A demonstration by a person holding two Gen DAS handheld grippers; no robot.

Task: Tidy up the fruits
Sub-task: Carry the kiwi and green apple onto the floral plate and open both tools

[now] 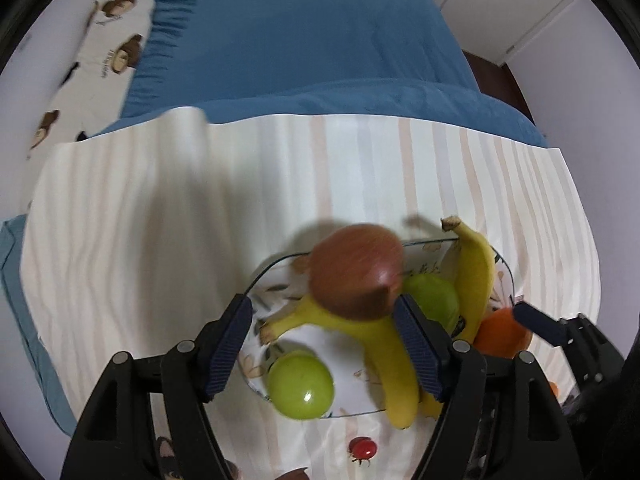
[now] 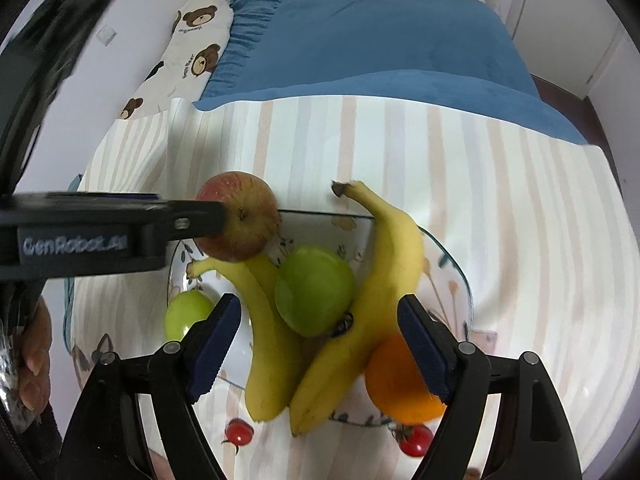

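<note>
A glass plate (image 2: 452, 258) on the striped cloth holds two bananas (image 2: 384, 300), two green apples (image 2: 314, 290) and an orange (image 2: 394, 380). My left gripper (image 1: 324, 344) is open above the plate; the red apple (image 1: 356, 270) lies just beyond its fingertips on a banana (image 1: 384, 356), blurred. In the right wrist view the left gripper's finger (image 2: 200, 220) touches the red apple (image 2: 244, 216) at the plate's far left rim. My right gripper (image 2: 320, 344) is open and empty over the bananas.
Two cherry tomatoes (image 2: 239, 432) (image 2: 416, 440) lie on the cloth in front of the plate. A blue blanket (image 2: 360, 44) and a bear-print pillow (image 2: 188, 44) lie behind. The striped cloth (image 2: 500, 200) spreads right of the plate.
</note>
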